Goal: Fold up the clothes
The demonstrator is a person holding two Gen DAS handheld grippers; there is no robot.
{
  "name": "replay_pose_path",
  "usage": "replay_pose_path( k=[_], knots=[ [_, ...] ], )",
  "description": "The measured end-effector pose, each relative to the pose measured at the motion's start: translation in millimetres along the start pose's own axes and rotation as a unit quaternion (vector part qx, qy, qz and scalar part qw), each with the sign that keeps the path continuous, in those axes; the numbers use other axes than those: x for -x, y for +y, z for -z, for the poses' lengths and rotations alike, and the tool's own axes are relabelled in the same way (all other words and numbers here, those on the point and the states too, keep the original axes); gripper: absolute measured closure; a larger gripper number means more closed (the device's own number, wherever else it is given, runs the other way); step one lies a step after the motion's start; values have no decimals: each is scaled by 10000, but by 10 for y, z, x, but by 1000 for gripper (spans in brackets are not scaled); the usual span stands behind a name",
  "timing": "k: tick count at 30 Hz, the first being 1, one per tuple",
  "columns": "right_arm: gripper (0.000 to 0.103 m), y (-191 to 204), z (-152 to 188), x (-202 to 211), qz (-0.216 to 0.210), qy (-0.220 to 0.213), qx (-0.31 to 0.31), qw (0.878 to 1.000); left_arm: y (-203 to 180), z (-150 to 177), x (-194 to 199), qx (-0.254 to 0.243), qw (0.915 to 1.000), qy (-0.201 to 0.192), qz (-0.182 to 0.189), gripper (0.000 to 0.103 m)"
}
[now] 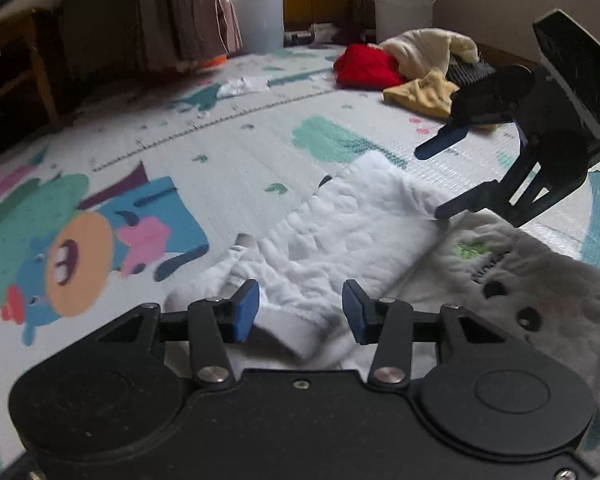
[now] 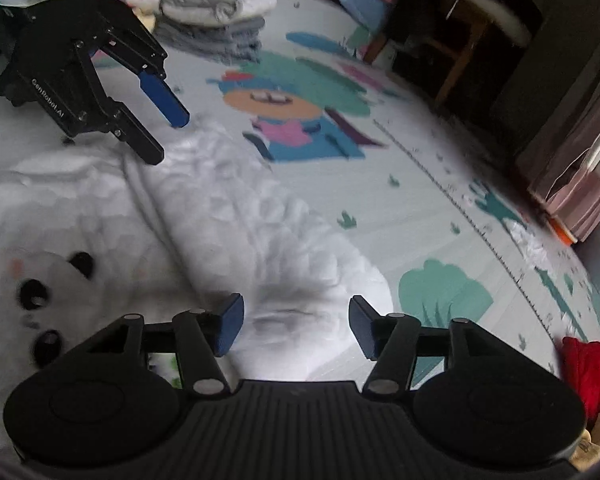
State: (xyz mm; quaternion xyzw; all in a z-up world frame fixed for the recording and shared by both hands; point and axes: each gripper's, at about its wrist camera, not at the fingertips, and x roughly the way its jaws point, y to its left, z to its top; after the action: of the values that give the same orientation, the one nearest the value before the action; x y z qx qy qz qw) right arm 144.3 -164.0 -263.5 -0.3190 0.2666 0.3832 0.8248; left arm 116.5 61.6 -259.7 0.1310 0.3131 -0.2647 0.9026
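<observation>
A white fleecy garment (image 1: pixel 352 224) with a black-eyed animal face (image 1: pixel 512 304) lies spread on the play mat; it also shows in the right wrist view (image 2: pixel 220 208). One sleeve is folded across its body. My left gripper (image 1: pixel 300 308) is open just above the sleeve cuff (image 1: pixel 288 320), holding nothing. My right gripper (image 2: pixel 296 320) is open and empty over the other end of the sleeve. The right gripper (image 1: pixel 440 180) shows in the left wrist view above the garment, and the left gripper (image 2: pixel 168 136) shows in the right wrist view.
A pile of red (image 1: pixel 364 66), cream and yellow clothes (image 1: pixel 420 92) lies at the far side of the mat. Folded grey and white items (image 2: pixel 216 20) are stacked beyond the garment. White buckets (image 1: pixel 256 8), a curtain (image 1: pixel 196 8) and a wooden chair (image 2: pixel 472 28) edge the mat.
</observation>
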Motion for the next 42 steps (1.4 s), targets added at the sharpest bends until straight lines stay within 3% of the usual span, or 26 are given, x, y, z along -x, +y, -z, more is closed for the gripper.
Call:
replay_pose_path(
  k=[8,12,16,18,21,24,26,31,33,35,38,42],
  knots=[
    [42,492,157,479,-458,-58,487,9977,-170,212,414,-331,9990,182,243,57],
    [42,697,183,687,-867,-114,686,9938,-319,356,541,-527,9947,344,813,57],
    [42,929,298,913,-1343,-138,1343,9817,-565,534,711,-1294,9828,486,1226,57],
    [42,1029,379,1026,-1458,-101,1652,9754,-713,630,820,-2004,9680,535,1415,57],
    [44,1175,513,1170,-1586,-14,2089,9650,-866,783,972,-3107,9343,605,1641,57],
    [46,1222,610,1243,-1510,57,2303,9613,-910,952,1057,-4004,9000,641,1597,57],
    [46,1204,672,1253,-1436,61,2437,9592,-884,1051,1082,-4422,8817,645,1514,57],
    [45,1152,830,1252,-1237,51,2807,9518,-804,1277,1070,-5287,8369,585,1294,55],
    [45,1131,893,1251,-1157,47,2954,9483,-803,1343,1073,-5572,8201,425,1230,45],
    [44,1110,956,1251,-1077,43,3100,9446,-813,1379,1055,-5736,8102,225,1187,40],
    [36,1079,1051,1250,-955,37,3317,9385,-827,1377,1009,-5835,8037,-76,1161,34],
    [33,1105,1043,1225,-870,-183,3554,9305,-848,1394,979,-6314,7637,-404,1281,33]
  ],
)
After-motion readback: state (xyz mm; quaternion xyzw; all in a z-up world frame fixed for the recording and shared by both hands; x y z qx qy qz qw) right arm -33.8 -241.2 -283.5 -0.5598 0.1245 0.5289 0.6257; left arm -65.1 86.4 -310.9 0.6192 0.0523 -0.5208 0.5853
